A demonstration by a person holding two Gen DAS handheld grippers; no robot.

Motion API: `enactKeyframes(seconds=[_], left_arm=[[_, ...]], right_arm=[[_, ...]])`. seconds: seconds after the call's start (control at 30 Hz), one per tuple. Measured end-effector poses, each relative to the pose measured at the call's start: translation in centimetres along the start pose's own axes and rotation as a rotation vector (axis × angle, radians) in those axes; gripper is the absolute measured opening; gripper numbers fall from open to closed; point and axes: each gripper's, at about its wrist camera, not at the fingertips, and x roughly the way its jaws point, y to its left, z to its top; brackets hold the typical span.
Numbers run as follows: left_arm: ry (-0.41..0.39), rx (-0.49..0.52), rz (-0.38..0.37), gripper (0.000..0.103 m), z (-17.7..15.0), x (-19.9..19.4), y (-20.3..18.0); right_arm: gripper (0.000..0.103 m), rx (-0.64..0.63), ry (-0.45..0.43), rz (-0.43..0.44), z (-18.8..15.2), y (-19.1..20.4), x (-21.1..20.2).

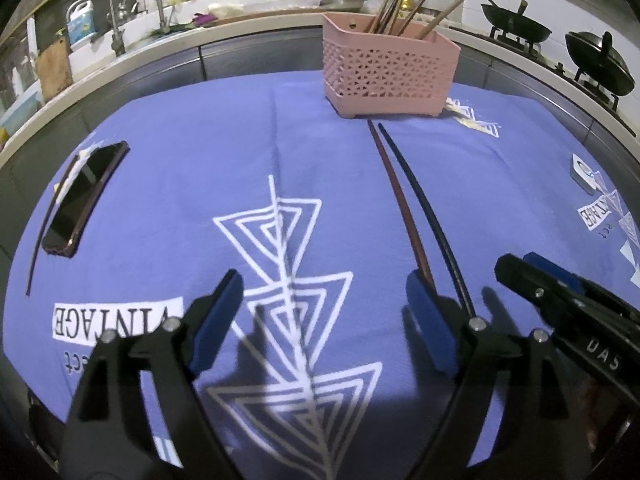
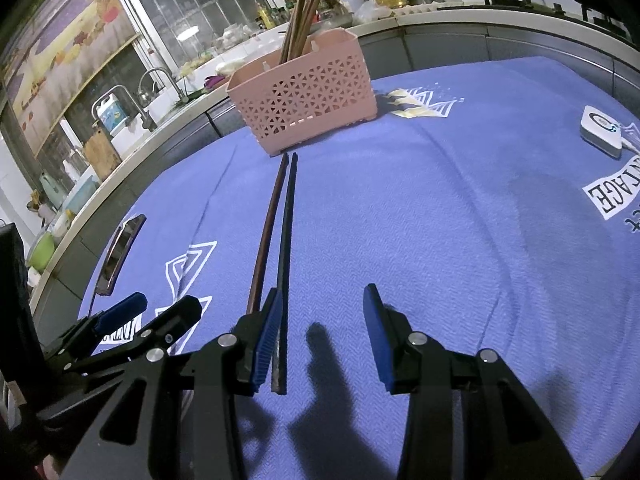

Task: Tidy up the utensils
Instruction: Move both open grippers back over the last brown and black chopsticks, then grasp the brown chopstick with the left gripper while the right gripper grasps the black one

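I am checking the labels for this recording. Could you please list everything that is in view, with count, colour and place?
Perforated plastic basket: one, pink, far side of cloth, holding brown chopsticks.
Loose chopsticks: two, one reddish-brown, one black, side by side on the cloth before the basket.
Printed cloth: one, blue with white pattern, covering the table.
Smartphone: one, black, left edge of cloth.
Small square device: one, white, right edge.
Left gripper: black, blue fingers, open, empty.
Right gripper: black, blue fingers, open, black chopstick's end between them.
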Motion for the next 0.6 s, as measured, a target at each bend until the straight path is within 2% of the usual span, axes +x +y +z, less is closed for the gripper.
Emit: enactKeyframes(seconds=[0.6], left_arm=[[0.004, -0.011, 0.033, 0.086, -0.20, 0.40, 0.57]], right_arm=[[0.043, -0.028, -0.012, 0.010, -0.09, 0.57, 0.19]])
